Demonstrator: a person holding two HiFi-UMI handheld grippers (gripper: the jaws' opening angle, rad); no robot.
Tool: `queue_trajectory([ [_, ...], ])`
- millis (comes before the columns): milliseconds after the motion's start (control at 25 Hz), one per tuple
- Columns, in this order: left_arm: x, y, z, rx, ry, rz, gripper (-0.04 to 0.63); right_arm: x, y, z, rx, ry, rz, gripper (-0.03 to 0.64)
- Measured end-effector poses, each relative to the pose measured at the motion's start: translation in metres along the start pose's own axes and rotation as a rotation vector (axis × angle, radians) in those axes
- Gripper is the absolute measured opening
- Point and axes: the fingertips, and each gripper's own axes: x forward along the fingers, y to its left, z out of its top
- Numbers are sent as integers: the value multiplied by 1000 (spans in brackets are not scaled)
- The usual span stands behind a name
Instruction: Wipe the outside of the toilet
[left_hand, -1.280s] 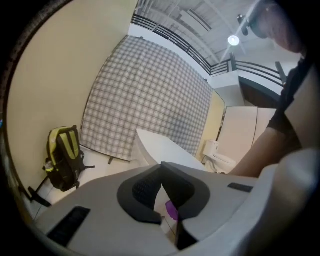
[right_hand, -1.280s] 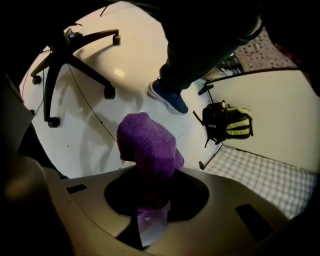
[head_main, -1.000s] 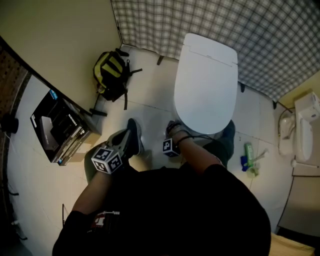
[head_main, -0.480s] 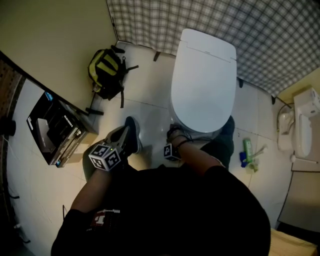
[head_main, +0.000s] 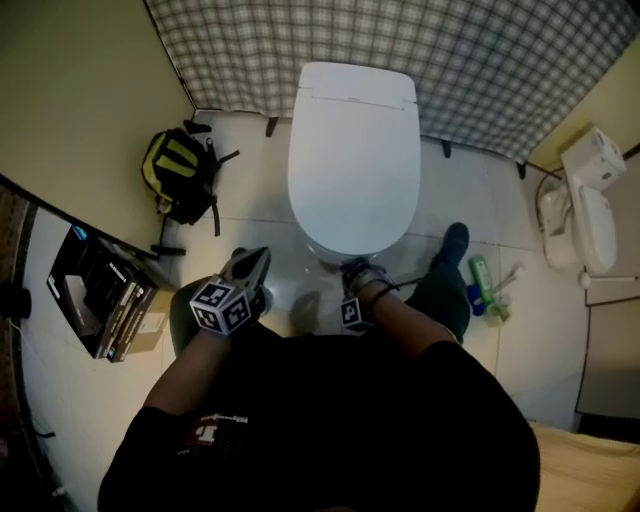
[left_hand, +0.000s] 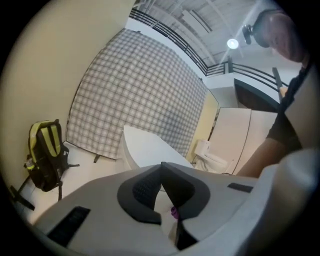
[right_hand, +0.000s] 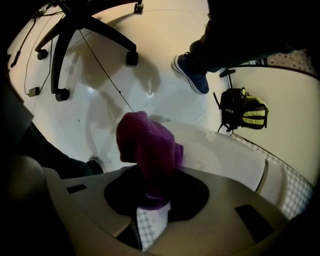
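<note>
The toilet (head_main: 352, 160), lid down, stands against the checked wall (head_main: 480, 60). At its front edge the right gripper (head_main: 352, 292) pinches a purple cloth (right_hand: 147, 147), which seems to press on the toilet's white outer side, though the contact itself is dim. The left gripper (head_main: 243, 277) hangs beside the bowl over the pale floor (head_main: 250, 215), its jaws pressed together on nothing. A yellow-and-black backpack (head_main: 180, 175) lies well apart, by the side wall.
</note>
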Motion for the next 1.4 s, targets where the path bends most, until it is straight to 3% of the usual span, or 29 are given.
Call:
queue_trajectory([
  [160, 35, -32, -9, 78, 73, -53, -5, 10, 24, -37, 81, 12, -19, 97],
  [320, 61, -54, -19, 124, 121, -88, -5, 38, 45, -101, 226, 103, -14, 94],
  [520, 86, -65, -2, 150, 125, -64, -5, 37, 31, -209, 619, 182, -59, 98],
  [720, 85, -49, 38, 186, 55, 19, -5, -10, 30, -253, 1196, -23, -29, 98],
  [840, 70, -32, 70, 238, 23, 72, -5, -43, 8, -281, 1404, -152, -96, 97],
  [960, 52, -17, 95, 240, -13, 102, -5, -75, -21, -299, 1521, -273, -171, 97],
  [1120, 37, 10, 123, 245, -56, 117, -5, -96, -76, -305, 1581, -441, -223, 97],
  [1400, 54, 100, 174, 256, -124, 136, -5, -86, -210, -300, 1721, -660, -217, 97],
])
